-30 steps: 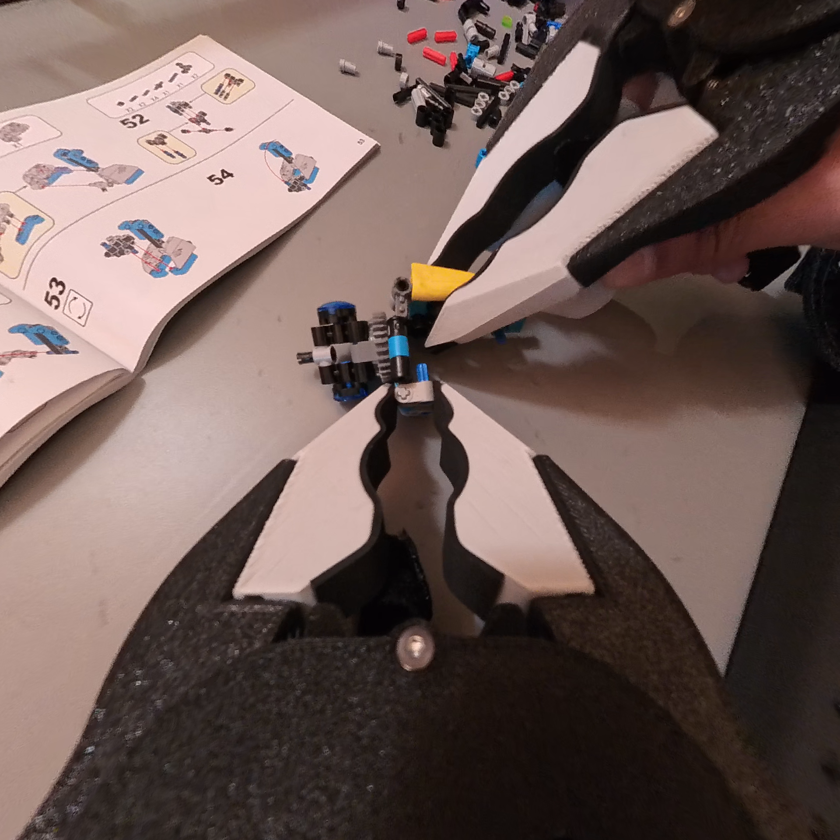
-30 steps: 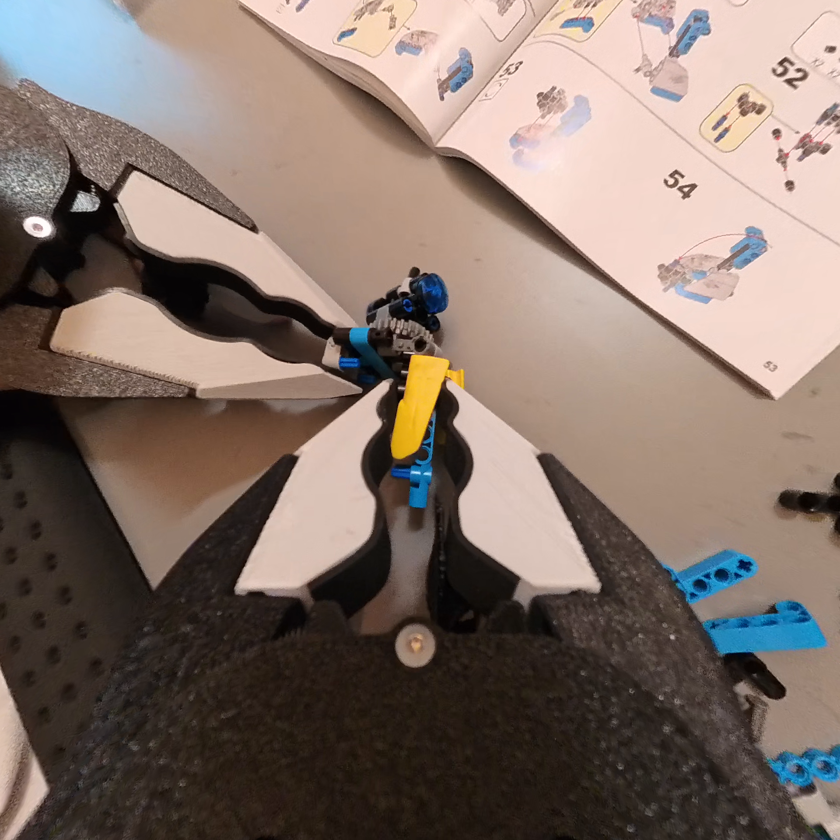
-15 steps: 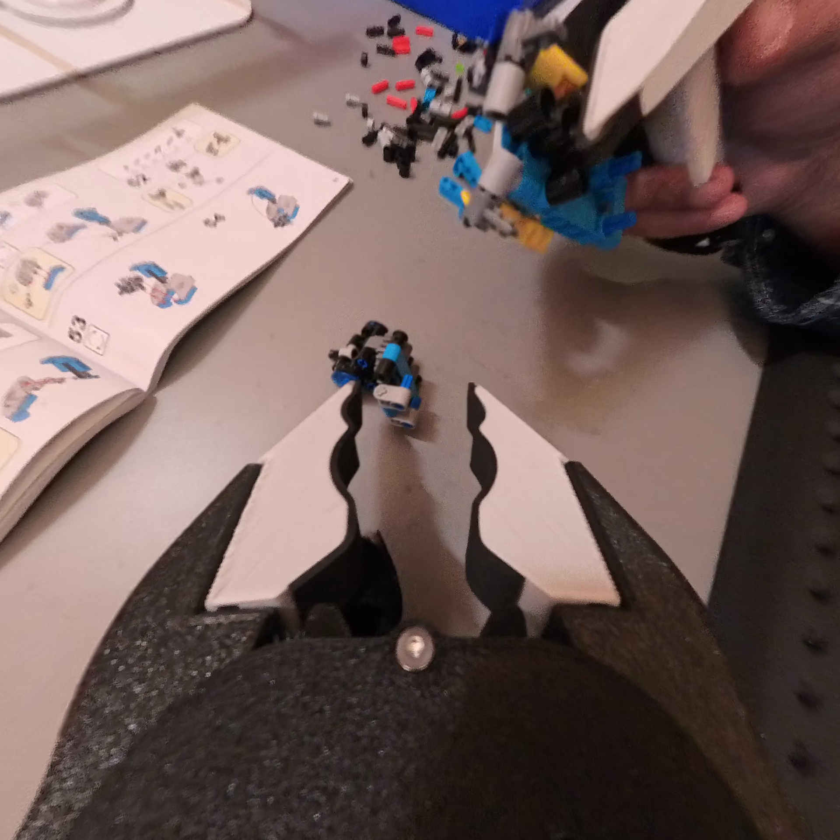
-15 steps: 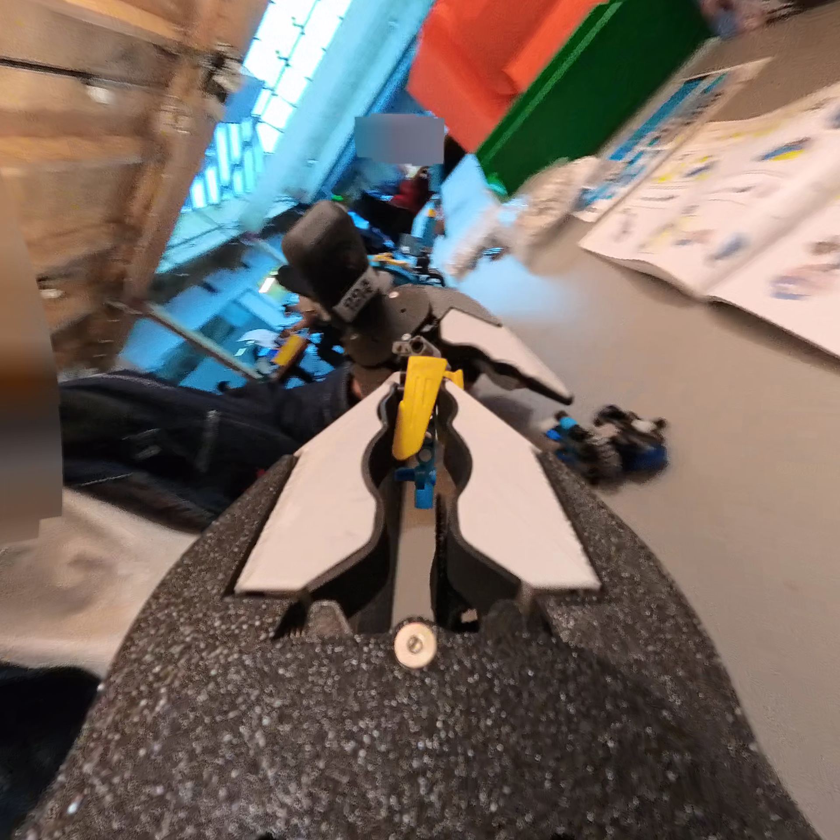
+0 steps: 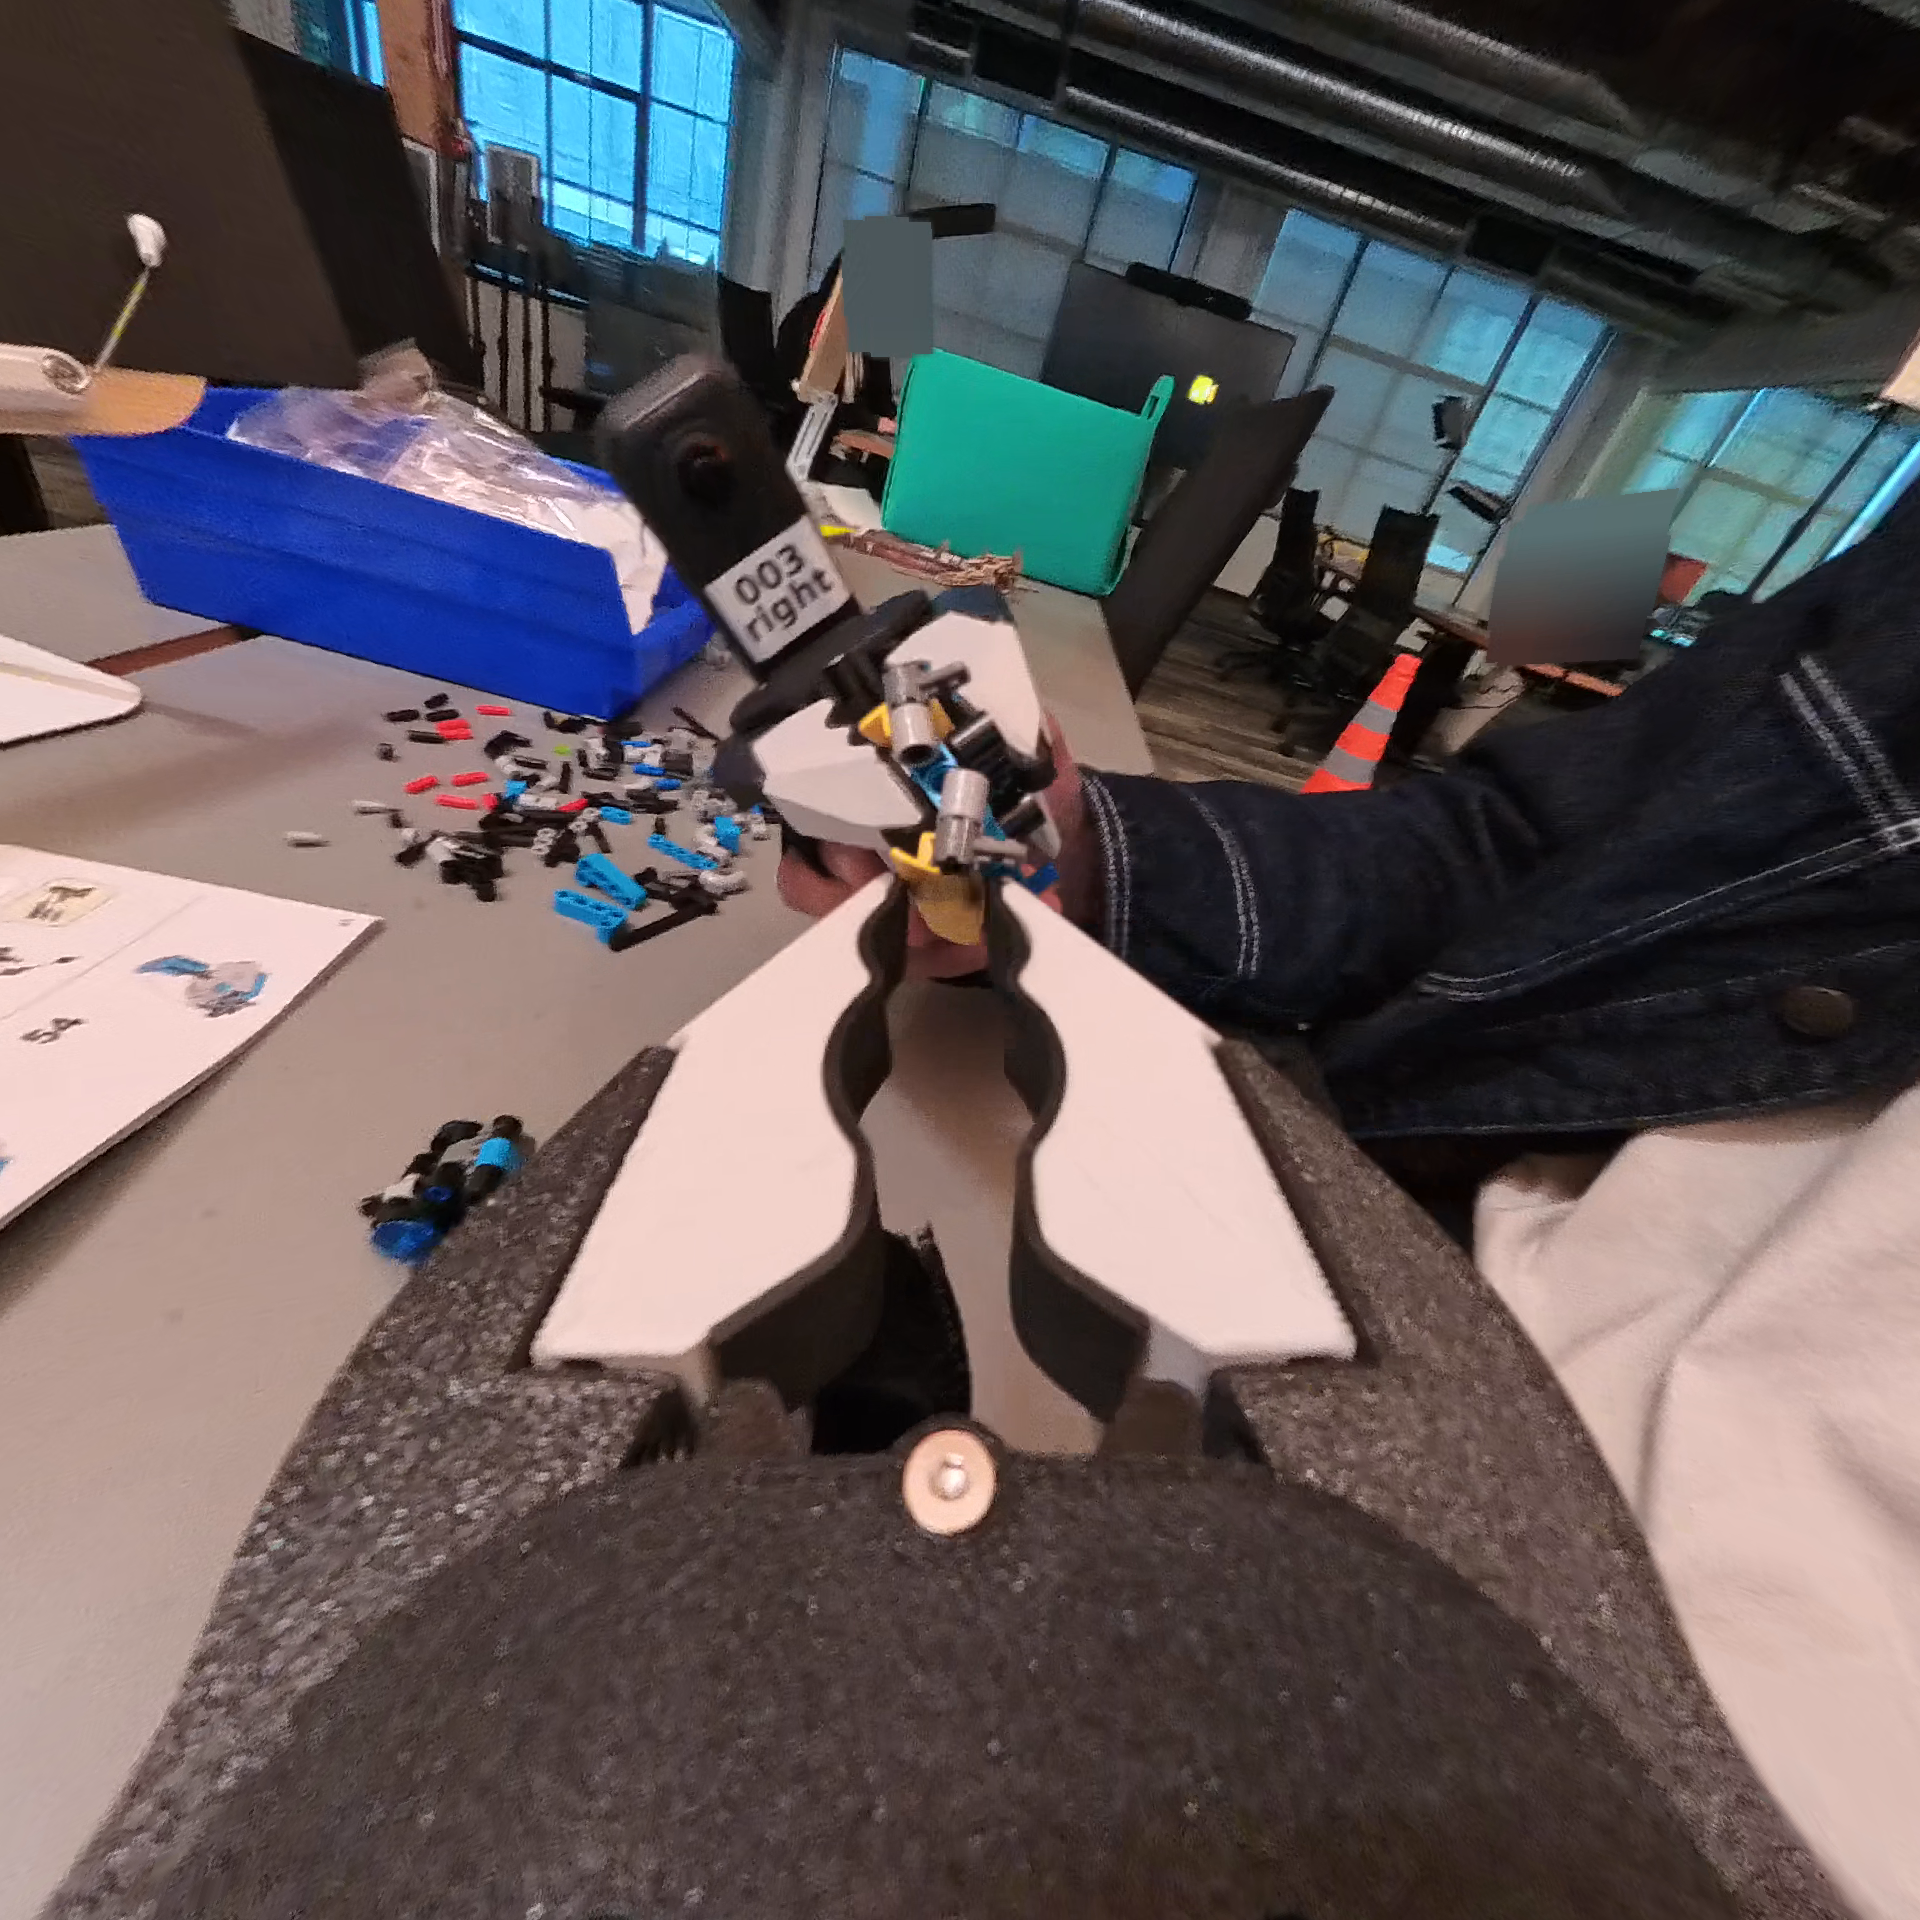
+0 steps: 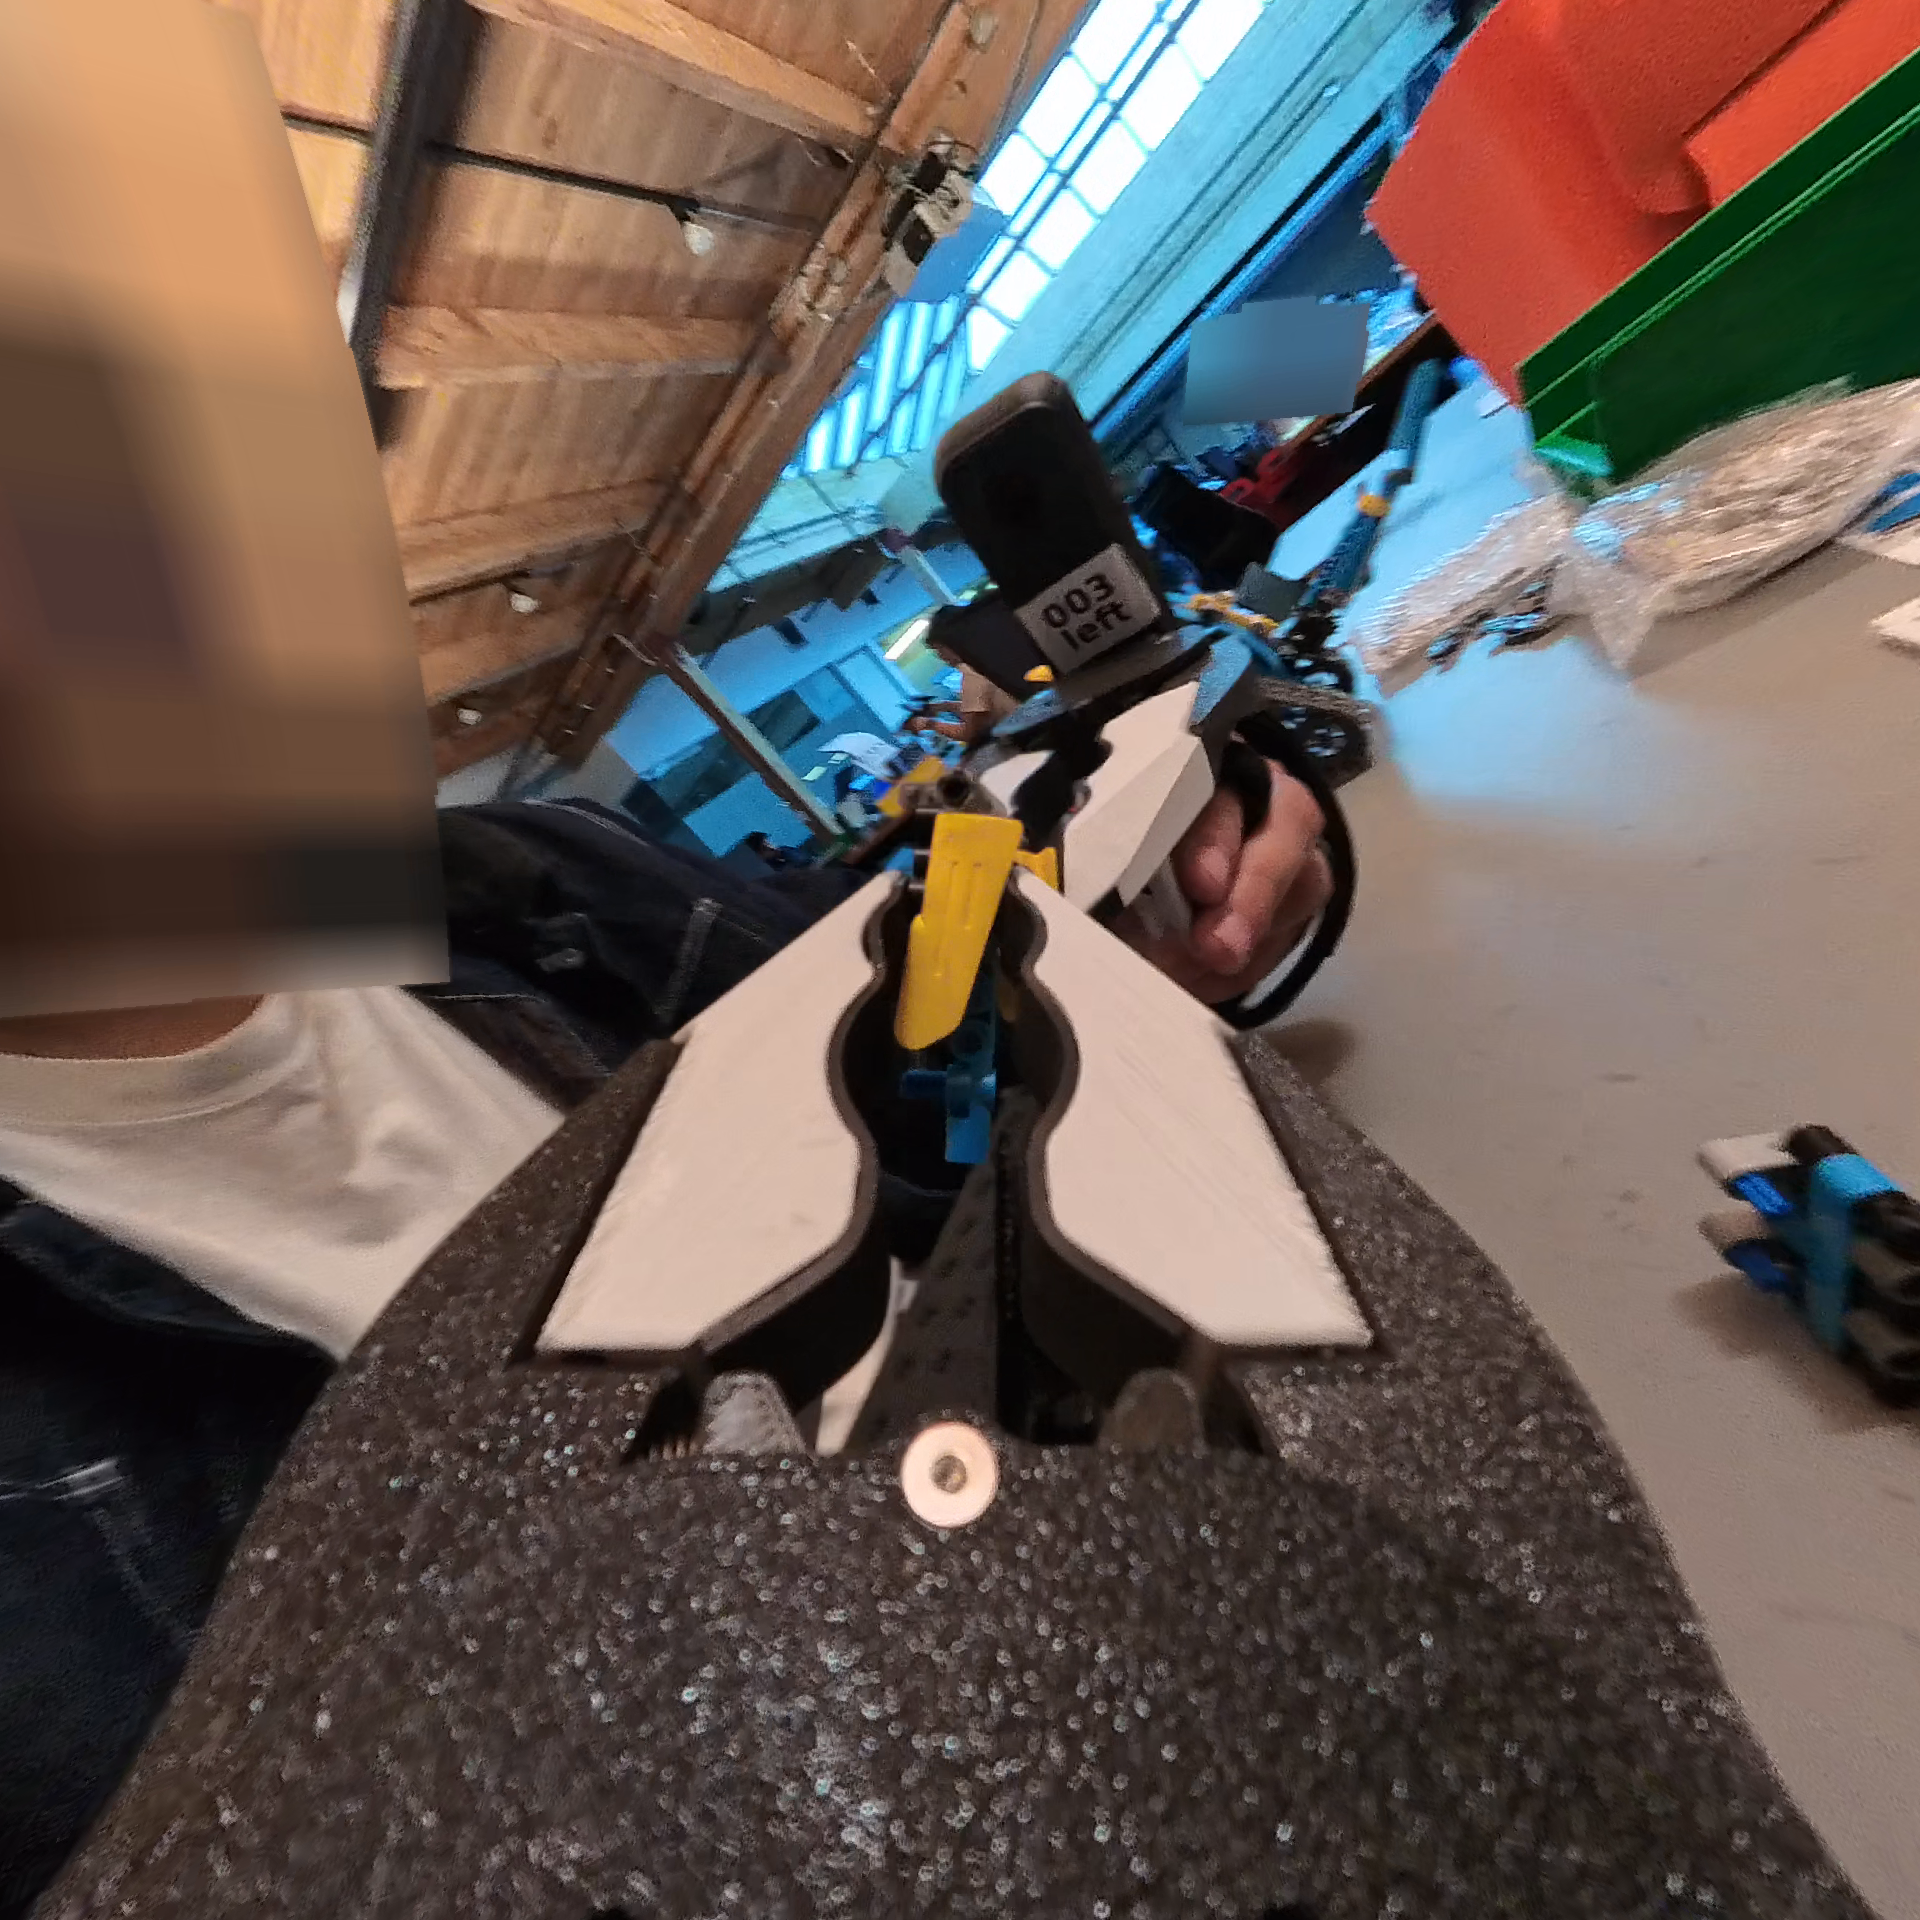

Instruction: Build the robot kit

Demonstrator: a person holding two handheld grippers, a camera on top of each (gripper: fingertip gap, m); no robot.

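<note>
Both grippers now raised off grey table point(image 5: 156, 1403), facing each other. Your right gripper point(image 6: 951, 894) clamps yellow-and-blue brick assembly point(image 6: 948, 935). Your left gripper point(image 5: 940, 914), jaws parted, empty, tips just short of assembly. Keep right hand steady. Small black-and-blue sub-assembly point(image 5: 447, 1184) left on table beside instruction booklet point(image 5: 125, 997).

Cool blue daylight pours through the tall windows point(image 5: 592, 114) at the back, leaving the grey table point(image 5: 499, 997) evenly lit with soft shadows. Both wide-angle views bend at the edges, and motion blur smears the right wrist view's background.
</note>
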